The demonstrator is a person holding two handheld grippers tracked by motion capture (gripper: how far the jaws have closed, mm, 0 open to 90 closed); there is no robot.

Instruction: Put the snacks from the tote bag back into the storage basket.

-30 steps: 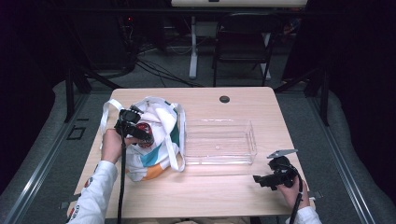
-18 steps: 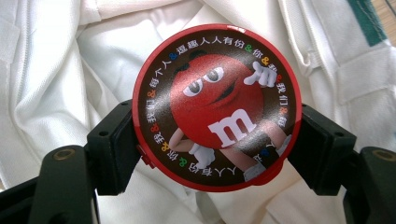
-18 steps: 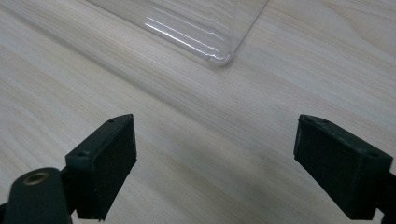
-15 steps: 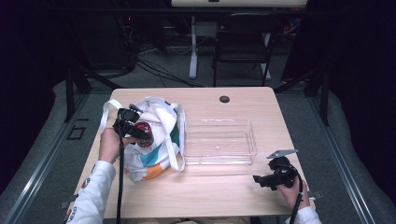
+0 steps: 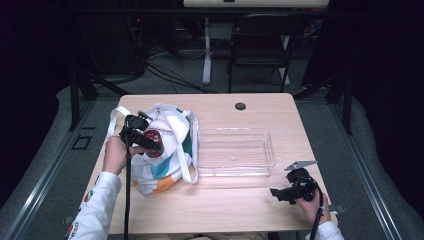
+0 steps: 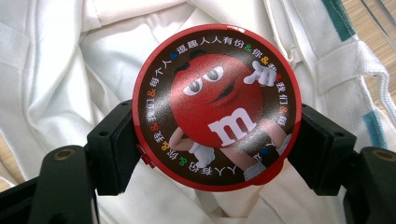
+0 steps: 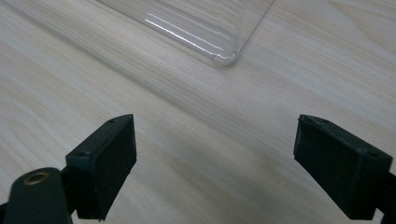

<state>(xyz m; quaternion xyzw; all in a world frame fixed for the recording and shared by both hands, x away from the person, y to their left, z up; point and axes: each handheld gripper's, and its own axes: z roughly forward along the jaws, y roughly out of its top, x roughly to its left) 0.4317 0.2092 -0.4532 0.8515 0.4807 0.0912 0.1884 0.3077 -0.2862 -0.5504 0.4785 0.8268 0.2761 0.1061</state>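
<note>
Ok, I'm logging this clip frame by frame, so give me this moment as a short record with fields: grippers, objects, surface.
left gripper: shut on the round candy tin, held above the tote bag
right gripper: open, nothing between its jaws, low over the table
clear tray: empty, on the table right of the bag
tin lid: red rim, red cartoon candy figure, faces the camera

Round red-rimmed candy tin (image 6: 215, 107), lid bearing red cartoon figure and ringed script, clamped at both sides by left tool (image 6: 212, 149), face-up above white tote bag (image 5: 167, 145). Clear tray (image 5: 235, 151) just beside bag, upright.
</note>
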